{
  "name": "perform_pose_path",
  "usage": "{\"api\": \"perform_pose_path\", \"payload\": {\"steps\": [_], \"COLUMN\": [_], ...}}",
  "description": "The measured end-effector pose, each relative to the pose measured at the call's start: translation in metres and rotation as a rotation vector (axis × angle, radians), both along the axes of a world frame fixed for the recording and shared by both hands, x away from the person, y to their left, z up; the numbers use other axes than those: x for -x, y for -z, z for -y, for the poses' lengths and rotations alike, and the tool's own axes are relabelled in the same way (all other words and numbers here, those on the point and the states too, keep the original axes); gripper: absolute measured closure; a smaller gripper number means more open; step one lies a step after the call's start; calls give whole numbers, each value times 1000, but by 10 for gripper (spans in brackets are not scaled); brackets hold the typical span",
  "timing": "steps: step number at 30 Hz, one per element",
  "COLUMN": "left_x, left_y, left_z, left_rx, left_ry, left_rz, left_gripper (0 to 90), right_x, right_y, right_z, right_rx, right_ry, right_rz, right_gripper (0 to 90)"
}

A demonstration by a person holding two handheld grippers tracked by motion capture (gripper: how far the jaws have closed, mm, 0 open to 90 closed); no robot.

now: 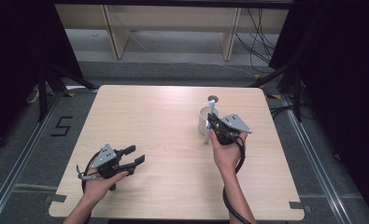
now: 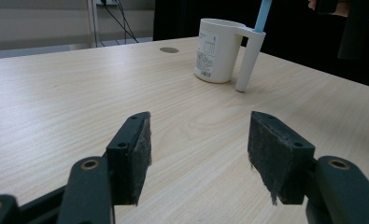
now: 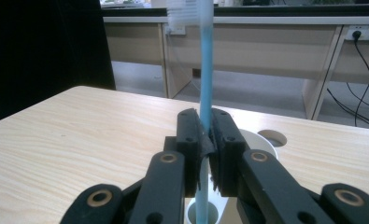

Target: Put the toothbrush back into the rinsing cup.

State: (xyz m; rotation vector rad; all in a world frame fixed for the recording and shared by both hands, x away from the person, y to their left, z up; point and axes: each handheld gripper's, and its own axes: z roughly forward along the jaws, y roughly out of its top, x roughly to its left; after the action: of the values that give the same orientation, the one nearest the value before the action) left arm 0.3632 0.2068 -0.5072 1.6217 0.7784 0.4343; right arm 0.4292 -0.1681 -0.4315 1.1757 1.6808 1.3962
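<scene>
Left gripper [image 1: 136, 160] idle near the table's [image 1: 173, 116] front-left corner, jaws spread wide on nothing. Farther in, toward the right edge, right gripper [image 3: 205, 140] clamped on an upright blue toothbrush [image 3: 205, 70] over the white cup [image 1: 203, 120]. Probably midway: brush gripped, lowering or lifting unfinished.

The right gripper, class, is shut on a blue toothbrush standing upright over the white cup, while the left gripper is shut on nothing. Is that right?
Not quite. The left gripper is open: the left gripper view shows its jaws standing wide apart over bare table. The rest holds: the right gripper is shut on the blue toothbrush, upright over the white cup.
</scene>
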Motion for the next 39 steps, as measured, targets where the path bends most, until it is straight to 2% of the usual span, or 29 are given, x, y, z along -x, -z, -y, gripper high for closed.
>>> {"api": "perform_pose_path", "payload": {"steps": [1,2,4,6,7,8,10,11,13,16,18,19,23,27,28,31,33,34,35,36,38,39], "left_x": [1,1,0,0,0,1,1,1,1,1,1,1,1,1,1,0,-1,0,0,0,1,1], "left_y": [-1,-1,0,0,0,0,0,0,0,0,0,0,0,1,0,1,2,2,2,2,2,2], "left_z": [-1,-1,0,0,0,-1,-1,-1,-1,0,-1,0,-1,0,-1,-1,0,0,0,1,0,0], "left_rx": [-16,-14,1,1,1,-14,-11,-12,-12,-12,-14,-13,-15,-16,-16,-18,-6,-5,-7,-6,-20,-18], "left_ry": [-7,-7,2,2,1,-7,-7,-6,-5,-6,-6,-6,-7,-8,-8,-14,-7,-6,-4,-4,-13,-13], "left_rz": [-9,-8,0,0,-2,-10,-10,-10,-9,-10,-10,-10,-11,-12,-11,-11,-4,-5,-4,-3,-14,-15], "left_gripper": [393,393,393,393,393,393,392,393,393,392,392,393,393,392,393,393,393,393,393,392,392,393], "right_x": [-1,0,-1,-2,-2,-1,-2,-1,-1,-1,-1,0,0,3,4,8,11,11,13,15,19,19], "right_y": [1,1,3,6,7,7,8,8,8,10,12,13,16,15,15,12,10,8,7,5,5,6], "right_z": [1,0,0,-1,0,-2,-1,-2,0,0,1,0,2,7,8,13,14,18,18,20,20,22], "right_rx": [6,-8,2,-3,10,-6,6,-8,9,-6,7,2,9,37,27,45,43,71,64,85,66,104], "right_ry": [-1,9,9,7,5,8,-3,2,10,13,9,22,30,40,39,37,32,9,8,-7,-5,-19], "right_rz": [9,-9,-11,-9,-7,-18,0,-10,-6,-14,-17,-33,-39,-84,-93,-110,-139,-135,-150,-151,-177,-167], "right_gripper": [835,831,832,841,844,844,844,844,843,827,790,751,615,510,495,456,435,426,422,416,410,407]}}
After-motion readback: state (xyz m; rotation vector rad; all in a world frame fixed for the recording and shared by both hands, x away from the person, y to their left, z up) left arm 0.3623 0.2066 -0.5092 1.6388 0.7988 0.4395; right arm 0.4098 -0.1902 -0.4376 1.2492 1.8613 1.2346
